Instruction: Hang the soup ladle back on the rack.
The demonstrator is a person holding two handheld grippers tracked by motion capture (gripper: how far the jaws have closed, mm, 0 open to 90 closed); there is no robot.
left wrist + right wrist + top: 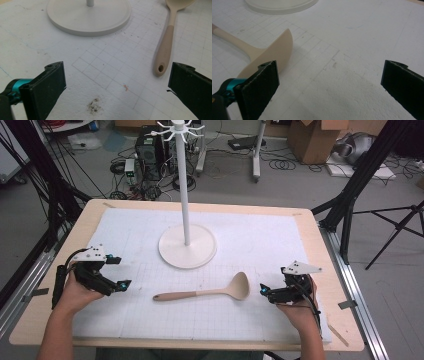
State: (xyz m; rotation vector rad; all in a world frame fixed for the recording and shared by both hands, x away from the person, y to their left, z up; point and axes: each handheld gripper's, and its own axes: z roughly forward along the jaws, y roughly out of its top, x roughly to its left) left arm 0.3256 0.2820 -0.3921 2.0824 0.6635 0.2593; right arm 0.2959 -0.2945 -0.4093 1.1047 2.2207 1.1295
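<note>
At the lower left of the high view, the left gripper (114, 271) rested with jaws spread wide and empty, aimed toward the ladle (207, 292) at lower centre, probably so its handle could be taken. At lower right, the right gripper (265, 291) sat just beside the bowl, also released. The stand (187, 245) rose behind, its hooks cut off at the top.

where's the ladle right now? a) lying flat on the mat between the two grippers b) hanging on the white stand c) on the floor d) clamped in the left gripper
a: the ladle lies flat on the white mat, in front of the stand, with the left gripper and right gripper open on either side and neither touching it.
</note>
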